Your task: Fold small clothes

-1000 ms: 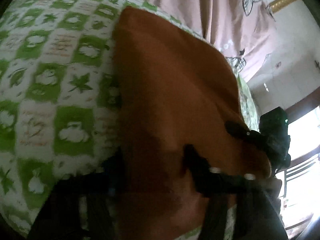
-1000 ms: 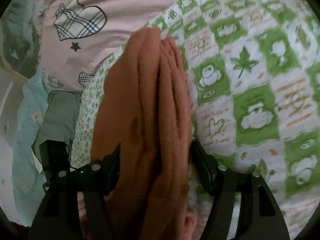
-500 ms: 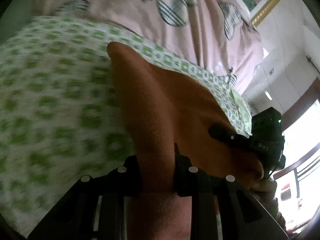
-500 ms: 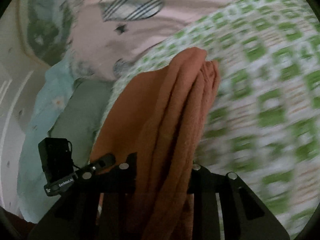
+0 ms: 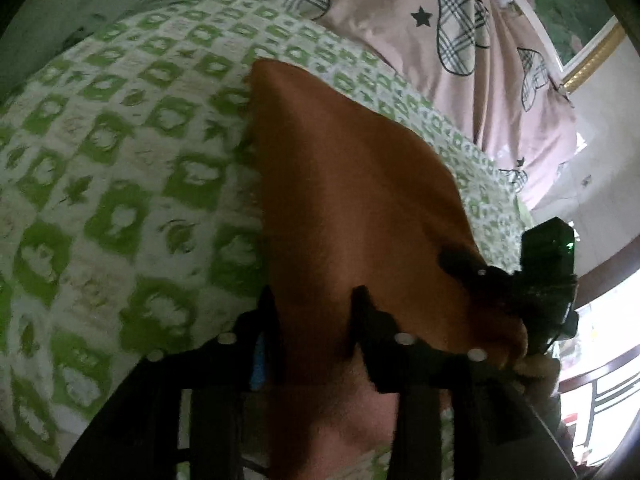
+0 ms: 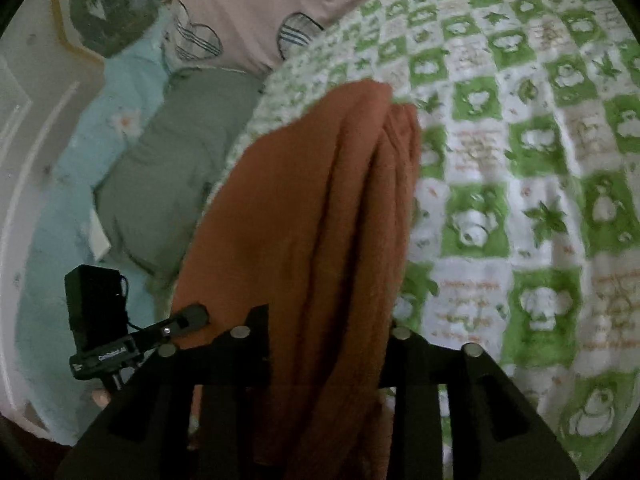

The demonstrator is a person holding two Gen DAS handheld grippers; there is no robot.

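Since a moment ago, both tongs have carried the orange cloth across the green checked bedspread toward the pink pillow. At lower centre of the left view, our left gripper is opening, cloth between its jaws. Our right gripper likewise loosens around the bunched folds. We should lower evenly, keeping the layers stacked as we let go.

Right wrist view: white lettering on the black clip-on device, left of the rust-orange garment; too blurred to read. Orange script in the white squares of the green checked bedspread, right of the garment; illegible.
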